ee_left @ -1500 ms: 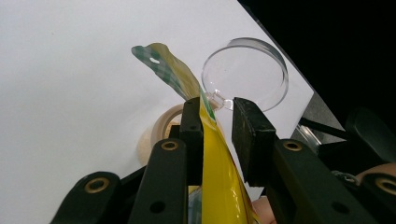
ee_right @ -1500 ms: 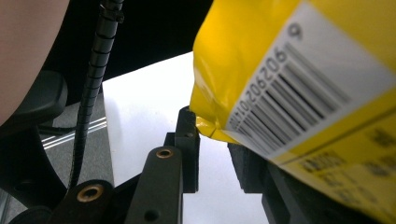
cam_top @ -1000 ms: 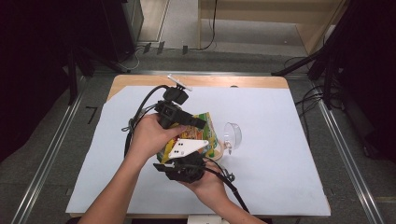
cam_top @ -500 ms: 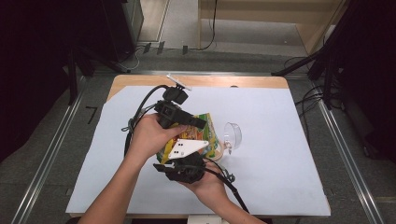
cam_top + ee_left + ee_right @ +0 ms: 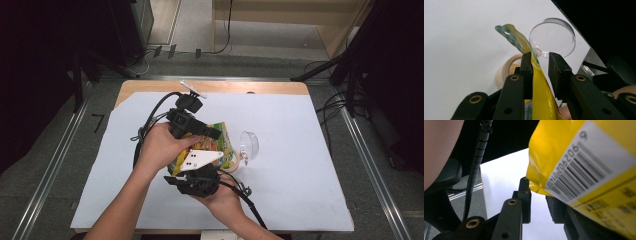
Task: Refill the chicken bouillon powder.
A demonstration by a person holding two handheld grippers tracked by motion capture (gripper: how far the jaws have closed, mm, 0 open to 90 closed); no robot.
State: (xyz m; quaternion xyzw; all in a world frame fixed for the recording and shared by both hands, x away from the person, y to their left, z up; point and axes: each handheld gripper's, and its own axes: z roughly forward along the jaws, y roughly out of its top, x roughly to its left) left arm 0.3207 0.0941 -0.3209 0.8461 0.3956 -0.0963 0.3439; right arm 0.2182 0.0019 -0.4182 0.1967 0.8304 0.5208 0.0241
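Observation:
A yellow snack bag is held tilted above a small tan round container with pale crumbs in it. My left gripper is shut on the bag's upper part; in the left gripper view the bag runs between the jaws, and its green checked top edge pokes out past them. From below, my right gripper grips the bag's bottom corner. In the right gripper view the barcode side hides the right jaw, and the corner sits at the tips.
A clear round glass piece lies on its side just right of the bag. White paper covers the wooden table. Black cables trail off to the left. Dark stands and floor rails surround the table.

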